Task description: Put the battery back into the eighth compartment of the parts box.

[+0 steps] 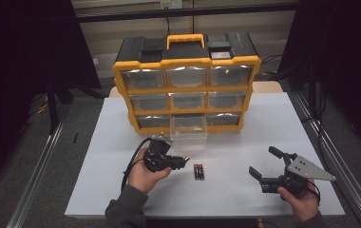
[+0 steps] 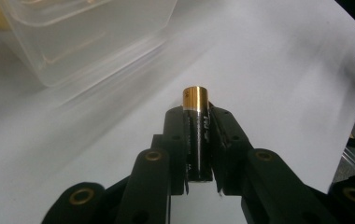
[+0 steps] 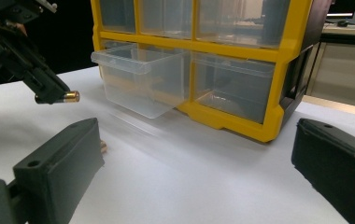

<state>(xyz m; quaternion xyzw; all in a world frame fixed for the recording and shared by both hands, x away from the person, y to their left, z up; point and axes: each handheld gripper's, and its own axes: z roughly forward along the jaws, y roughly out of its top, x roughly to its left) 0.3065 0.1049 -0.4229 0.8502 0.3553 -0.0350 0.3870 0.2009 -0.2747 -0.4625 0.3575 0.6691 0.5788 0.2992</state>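
A: While the high view is up — left gripper (image 1: 181, 162) sits just in front of the pulled-out clear plastic drawer (image 1: 188, 131) of the yellow-and-black organiser cabinet (image 1: 186, 88); two more black batteries (image 1: 198, 171) lie on the white table sheet (image 1: 245, 142) beside it. Right gripper (image 1: 264, 166) rests well apart, jaws spread, nothing in them.

B: Left gripper view: jaws clamped on a black cylindrical battery with a gold cap (image 2: 197, 135), held along its length, cap poking past the tips. Drawer at upper left.

A: Right gripper view: gold tip (image 3: 71, 96) hangs in the air, short of the drawer rim (image 3: 138, 63).

B: My read: carry it over the rim first, tilt cap-down, release low so it doesn't bounce out.
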